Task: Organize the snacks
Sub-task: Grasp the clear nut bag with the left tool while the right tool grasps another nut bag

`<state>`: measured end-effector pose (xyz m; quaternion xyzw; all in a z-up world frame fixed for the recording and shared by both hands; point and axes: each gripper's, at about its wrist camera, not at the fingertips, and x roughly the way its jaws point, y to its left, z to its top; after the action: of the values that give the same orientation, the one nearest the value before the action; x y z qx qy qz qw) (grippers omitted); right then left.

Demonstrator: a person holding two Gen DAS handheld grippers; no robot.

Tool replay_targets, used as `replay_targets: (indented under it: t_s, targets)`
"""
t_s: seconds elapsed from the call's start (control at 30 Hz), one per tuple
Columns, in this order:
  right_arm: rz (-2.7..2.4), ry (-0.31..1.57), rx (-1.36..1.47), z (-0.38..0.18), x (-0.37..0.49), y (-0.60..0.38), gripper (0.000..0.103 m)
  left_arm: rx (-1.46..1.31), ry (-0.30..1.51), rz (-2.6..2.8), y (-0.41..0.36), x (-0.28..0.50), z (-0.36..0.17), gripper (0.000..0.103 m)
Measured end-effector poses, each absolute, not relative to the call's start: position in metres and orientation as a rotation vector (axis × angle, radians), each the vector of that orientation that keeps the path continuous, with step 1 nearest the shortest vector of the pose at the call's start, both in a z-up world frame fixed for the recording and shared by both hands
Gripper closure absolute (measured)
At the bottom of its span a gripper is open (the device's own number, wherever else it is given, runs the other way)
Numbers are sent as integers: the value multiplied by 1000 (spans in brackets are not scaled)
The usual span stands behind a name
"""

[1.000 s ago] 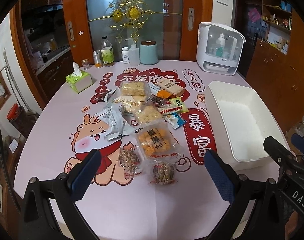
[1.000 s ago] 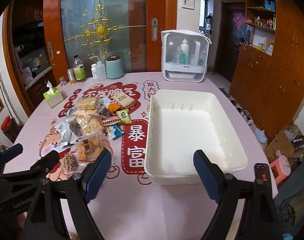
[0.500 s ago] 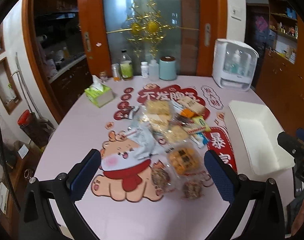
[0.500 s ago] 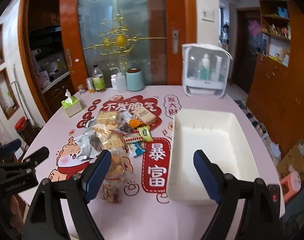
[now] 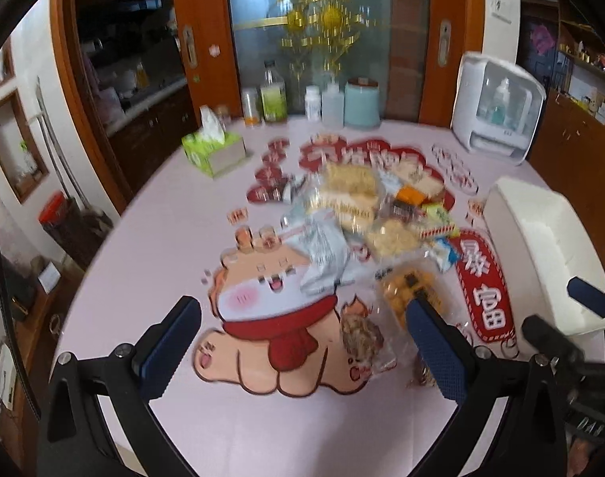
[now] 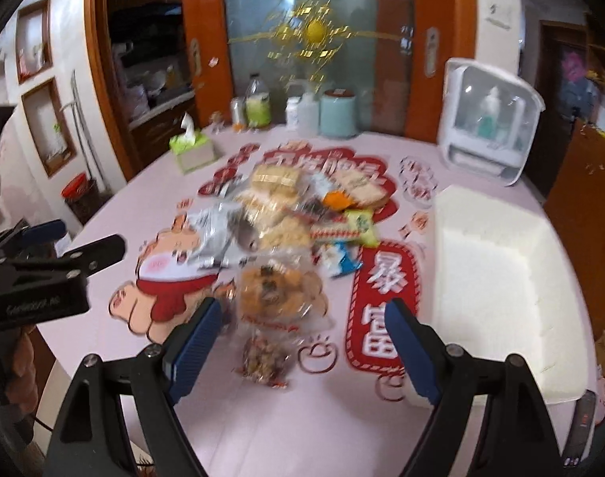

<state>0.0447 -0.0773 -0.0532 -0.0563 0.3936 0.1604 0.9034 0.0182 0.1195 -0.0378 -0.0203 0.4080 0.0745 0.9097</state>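
Right claw (image 6: 302,342) released, jaws wide, nothing btwn them; left claw (image 5: 302,342) likewise released and empty. Snack pile (image 6: 290,214) lies mid-surface, ahead of both claws; white bin (image 6: 501,278) sits empty to the pile's right, near the edge.

Key relation: the orange snack bag (image 6: 280,290) and the small nut packet (image 6: 264,359) lie directly ahead of the right claw, framed in its gap, not touched; the two lie one behind the other along the claw's line of sight. In the left wrist view both sit off to the right, by that claw's right finger; so the right claw is judged better lined up, and also nearer the bin.

Surface (image 5: 151,238): round, pink cover w/ cartoon print and red characters; tissue box (image 5: 214,151), bottles (image 5: 274,99), white cabinet (image 5: 497,107) at far side. Room: wood-framed glass doors, wooden cupboards at right; frames motion-blurred.
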Motion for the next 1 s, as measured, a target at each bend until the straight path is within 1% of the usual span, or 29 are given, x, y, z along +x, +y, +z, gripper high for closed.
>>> replay_targets:
  t_s: [0.13, 0.33, 0.43, 0.63, 0.77, 0.83, 0.9, 0.97, 1.0]
  targets:
    - [350, 861, -149, -87, 47, -64, 18, -98, 953, 99, 124, 36, -78, 0]
    - [372, 961, -121, -139, 56, -57, 18, -141, 1069, 68, 123, 55, -131, 1]
    - [378, 1000, -118, -156, 61, -55, 18, -174, 1123, 48, 122, 66, -149, 5]
    - [391, 1040, -125, -173, 66, -51, 24, -173, 1166, 35, 116, 78, -168, 6]
    - [420, 1059, -106, -178, 71, -50, 32, -170, 1193, 20, 111, 85, -178, 11]
    - [437, 1063, -104, -179, 72, -50, 35, -168, 1214, 15, 108, 89, -182, 20]
    - [456, 1068, -84, -180, 73, -50, 45, -182, 1233, -4, 106, 90, -187, 25]
    - [488, 1076, -64, -180, 73, -50, 51, -166, 1228, -4, 104, 91, -186, 28]
    - [496, 1077, -62, -180, 72, -49, 53, -161, 1228, -3, 103, 91, -186, 29]
